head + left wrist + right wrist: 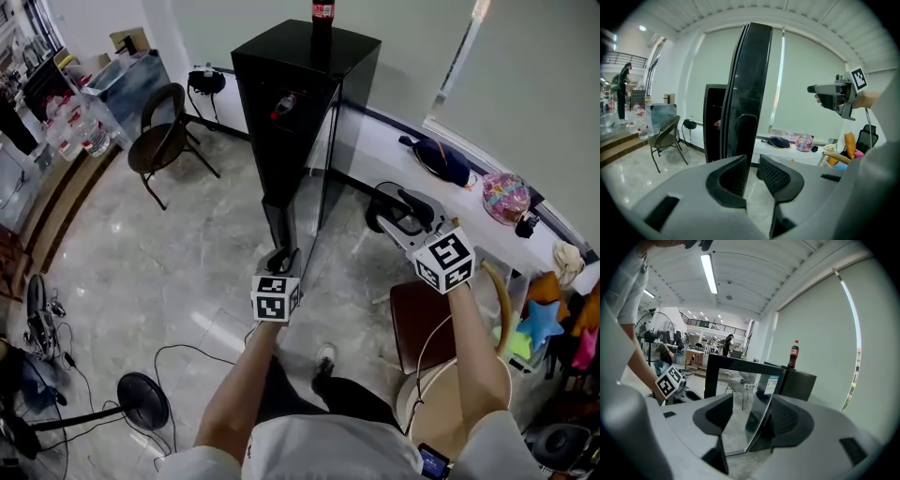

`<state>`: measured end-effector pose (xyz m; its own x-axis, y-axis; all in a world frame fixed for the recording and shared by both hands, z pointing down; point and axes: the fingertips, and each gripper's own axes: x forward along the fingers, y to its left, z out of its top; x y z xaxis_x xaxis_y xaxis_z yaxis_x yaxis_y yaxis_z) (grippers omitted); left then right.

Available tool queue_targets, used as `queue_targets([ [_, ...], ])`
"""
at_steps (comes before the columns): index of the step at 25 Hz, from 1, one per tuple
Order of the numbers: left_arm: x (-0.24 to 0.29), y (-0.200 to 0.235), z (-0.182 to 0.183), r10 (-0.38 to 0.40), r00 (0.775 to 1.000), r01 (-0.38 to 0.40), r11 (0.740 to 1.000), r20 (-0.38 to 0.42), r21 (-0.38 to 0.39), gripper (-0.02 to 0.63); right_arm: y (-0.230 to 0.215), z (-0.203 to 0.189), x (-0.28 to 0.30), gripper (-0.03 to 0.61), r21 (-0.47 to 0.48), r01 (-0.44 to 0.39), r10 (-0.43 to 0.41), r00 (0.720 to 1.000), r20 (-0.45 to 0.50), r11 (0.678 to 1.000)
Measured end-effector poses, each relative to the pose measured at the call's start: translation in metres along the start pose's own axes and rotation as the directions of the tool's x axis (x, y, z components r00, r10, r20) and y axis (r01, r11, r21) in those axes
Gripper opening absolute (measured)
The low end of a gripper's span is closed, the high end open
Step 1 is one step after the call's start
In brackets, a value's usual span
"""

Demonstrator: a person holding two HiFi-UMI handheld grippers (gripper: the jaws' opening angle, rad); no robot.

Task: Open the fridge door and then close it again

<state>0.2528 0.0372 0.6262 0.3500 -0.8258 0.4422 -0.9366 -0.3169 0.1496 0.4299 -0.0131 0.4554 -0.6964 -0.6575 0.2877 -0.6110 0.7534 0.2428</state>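
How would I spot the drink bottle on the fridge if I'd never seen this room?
Find the tall black fridge standing on the pale tiled floor, its glass door swung open. On its flat top stands a small plastic bottle of dark drink with a red cap and label. It is the only thing up there, upright and alone.

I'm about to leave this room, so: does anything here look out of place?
The door of the fridge stands wide open, and a cola bottle sits on top of the fridge rather than inside. Nothing looks spilled or broken.
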Motion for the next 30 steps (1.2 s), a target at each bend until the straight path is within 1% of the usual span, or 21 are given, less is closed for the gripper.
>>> queue_targets([
  [3,0.004,-0.02,0.0,0.015,1.0,-0.015,1.0,0.004,-0.012,0.072,0.007,-0.015,-0.018,0.252,0.024,-0.004,0.005,1.0,-0.017,1.0],
  [6,0.011,-0.043,-0.001,0.025,1.0,-0.025,0.999,0.0,-0.021,0.084,0.011,-0.03,-0.037,0.252,0.052,0.01,-0.008,0.999,-0.033,0.999],
  [11,0.023,-0.08,-0.002,0.02,0.999,-0.021,0.999,-0.038,-0.035,0.118,0.011,-0.048,-0.065,0.252,0.09,0.043,-0.039,0.998,-0.044,0.995],
  [14,0.03,-0.096,-0.002,0.031,0.998,-0.035,0.998,-0.059,-0.061,0.122,0.011,-0.057,-0.075,0.252,0.104,0.053,-0.047,0.997,-0.058,0.993],
  [20,0.042,-0.126,0.001,0.032,0.995,-0.044,0.992,-0.093,-0.122,0.18,0.003,-0.066,-0.092,0.252,0.111,0.082,-0.074,0.995,-0.074,0.99],
  [22,0.044,-0.131,0.001,0.032,0.993,-0.046,0.99,-0.111,-0.132,0.192,0.001,-0.067,-0.094,0.252,0.112,0.088,-0.08,0.994,-0.074,0.99],
  [24,0.044,-0.138,0.002,0.02,0.992,-0.035,0.991,-0.121,-0.126,0.192,-0.003,-0.066,-0.095,0.25,0.121,0.097,-0.089,0.994,-0.067,0.988],
  [28,0.032,-0.142,0.004,-0.027,0.99,0.013,0.994,-0.135,-0.105,0.19,-0.006,-0.065,-0.093,0.25,0.14,0.104,-0.097,0.993,-0.062,0.985],
  [29,0.026,-0.14,0.004,-0.042,0.989,0.028,0.995,-0.14,-0.101,0.181,-0.007,-0.063,-0.093,0.249,0.145,0.113,-0.105,0.993,-0.063,0.983],
  [30,0.02,-0.138,0.006,-0.063,0.987,0.049,0.994,-0.145,-0.097,0.157,-0.009,-0.06,-0.094,0.249,0.151,0.125,-0.117,0.991,-0.063,0.981],
])
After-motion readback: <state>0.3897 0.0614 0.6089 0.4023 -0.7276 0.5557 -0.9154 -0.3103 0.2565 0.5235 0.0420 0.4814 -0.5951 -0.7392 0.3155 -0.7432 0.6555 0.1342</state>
